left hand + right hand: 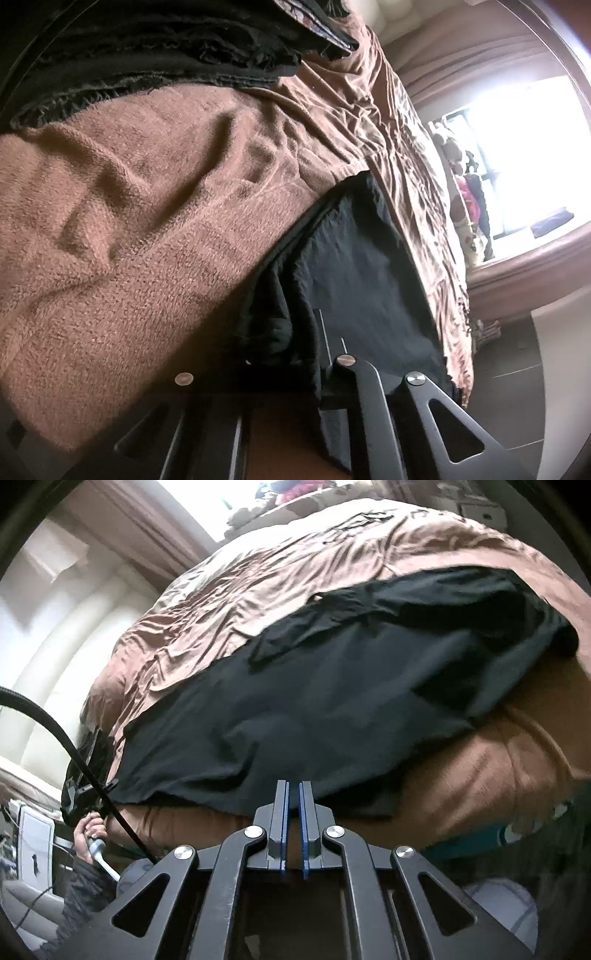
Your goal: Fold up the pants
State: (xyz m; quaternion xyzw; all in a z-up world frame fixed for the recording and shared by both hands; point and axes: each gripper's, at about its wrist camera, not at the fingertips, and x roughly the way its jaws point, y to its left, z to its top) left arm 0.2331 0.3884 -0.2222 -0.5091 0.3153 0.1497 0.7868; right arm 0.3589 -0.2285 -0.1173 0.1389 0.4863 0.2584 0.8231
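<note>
Black pants [314,709] lie spread across the bed, one end bunched at the right. My right gripper [294,786] hovers just off their near edge, its blue pads shut with nothing between them. In the left wrist view the pants [369,266] run away from the camera, and their near end is gathered over my left gripper [314,343]. The cloth hides the fingertips, which are pinched together on it. The right wrist view shows that left gripper [86,771] at the pants' far left end, held by a person's hand [90,830].
A brown fleece blanket [129,221] and a shiny brown quilt [258,572] cover the bed. Dark folded clothes [166,48] are stacked beyond the blanket. A white padded headboard [74,635] stands on the left, a bright window [535,147] past the bed, and tiled floor [517,387] beside it.
</note>
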